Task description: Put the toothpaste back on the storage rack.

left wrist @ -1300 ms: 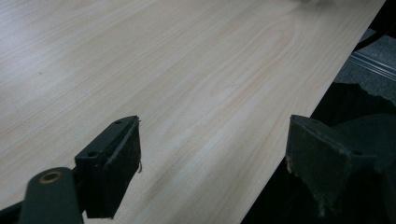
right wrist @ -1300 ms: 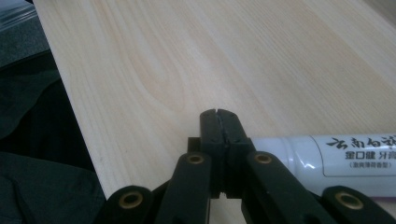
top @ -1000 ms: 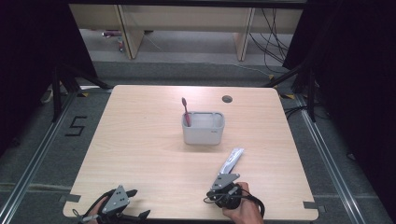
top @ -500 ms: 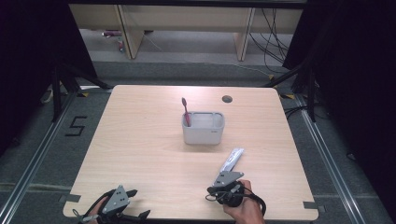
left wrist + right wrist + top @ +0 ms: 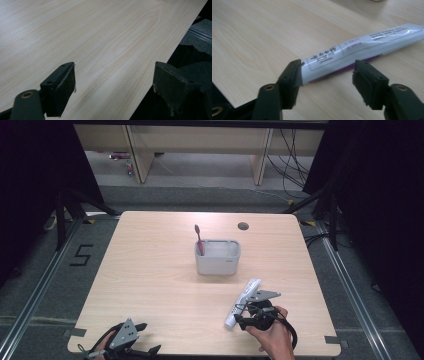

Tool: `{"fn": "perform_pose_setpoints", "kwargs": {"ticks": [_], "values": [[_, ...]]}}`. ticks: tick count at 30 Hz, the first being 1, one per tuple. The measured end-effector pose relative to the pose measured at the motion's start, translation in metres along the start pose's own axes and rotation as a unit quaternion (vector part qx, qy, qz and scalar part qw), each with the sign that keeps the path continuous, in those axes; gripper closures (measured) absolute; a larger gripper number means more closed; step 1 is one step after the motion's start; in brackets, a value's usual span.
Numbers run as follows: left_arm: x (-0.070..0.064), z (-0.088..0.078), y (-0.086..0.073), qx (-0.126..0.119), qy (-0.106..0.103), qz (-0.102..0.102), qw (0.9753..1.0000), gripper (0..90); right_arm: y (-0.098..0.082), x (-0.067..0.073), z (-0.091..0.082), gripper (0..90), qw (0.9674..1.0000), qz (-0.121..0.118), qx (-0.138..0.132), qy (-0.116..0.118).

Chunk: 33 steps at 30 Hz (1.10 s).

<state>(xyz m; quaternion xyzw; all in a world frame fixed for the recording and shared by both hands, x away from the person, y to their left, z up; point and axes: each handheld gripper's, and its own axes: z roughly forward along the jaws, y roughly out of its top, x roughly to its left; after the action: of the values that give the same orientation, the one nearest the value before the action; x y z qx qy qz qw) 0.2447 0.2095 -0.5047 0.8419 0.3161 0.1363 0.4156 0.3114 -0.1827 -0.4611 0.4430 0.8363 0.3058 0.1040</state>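
Observation:
A white toothpaste tube (image 5: 245,297) with a purple underside lies flat on the wooden table (image 5: 160,280) at the front right, pointing toward a pale grey holder (image 5: 217,259). A red toothbrush (image 5: 199,239) stands in the holder's left end. My right gripper (image 5: 241,316), held by a hand, is open at the tube's near end. In the right gripper view the tube (image 5: 362,45) lies between the jaws of my right gripper (image 5: 328,75), against the left one and apart from the right one. My left gripper (image 5: 150,338) is open at the front left edge of the table, and between its jaws (image 5: 113,77) there is only bare wood.
A small round hole (image 5: 243,226) sits in the table near the back edge. Dark floor and metal rails surround the table, with shelving legs and cables beyond the far side. In the left gripper view the table's front edge (image 5: 160,65) runs under the right jaw.
The hand holding the right gripper has shifted slightly at the tube's near end. The tube, the holder and the left gripper stay where they were.

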Motion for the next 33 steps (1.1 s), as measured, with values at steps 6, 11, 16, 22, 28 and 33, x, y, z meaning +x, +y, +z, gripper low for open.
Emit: {"fn": "perform_pose_setpoints", "kwargs": {"ticks": [6,11,16,22,28,33], "values": [[0.001,0.0,0.0,-0.006,-0.002,0.001,1.0,18.0,0.008,-0.005,0.016,30.9,0.9986,0.052,0.012,-0.008],[0.001,-0.001,0.0,-0.005,-0.004,0.004,1.0,18.0,0.018,-0.007,0.024,26.0,0.9971,0.071,0.019,-0.018],[0.002,-0.003,0.002,-0.009,-0.002,0.005,0.9999,18.0,0.026,-0.014,0.034,25.9,0.9964,0.072,0.031,-0.03],[0.002,-0.003,0.002,0.0,-0.001,0.015,0.9999,18.0,0.027,-0.021,0.037,24.3,0.9962,0.067,0.038,-0.039],[0.004,-0.003,0.002,0.004,0.003,0.026,0.9997,18.0,0.031,-0.025,0.041,24.4,0.9951,0.081,0.044,-0.037],[0.0,-0.001,0.001,-0.008,-0.002,0.006,0.9999,18.0,0.034,-0.027,0.046,24.3,0.9955,0.06,0.05,-0.053]]}}
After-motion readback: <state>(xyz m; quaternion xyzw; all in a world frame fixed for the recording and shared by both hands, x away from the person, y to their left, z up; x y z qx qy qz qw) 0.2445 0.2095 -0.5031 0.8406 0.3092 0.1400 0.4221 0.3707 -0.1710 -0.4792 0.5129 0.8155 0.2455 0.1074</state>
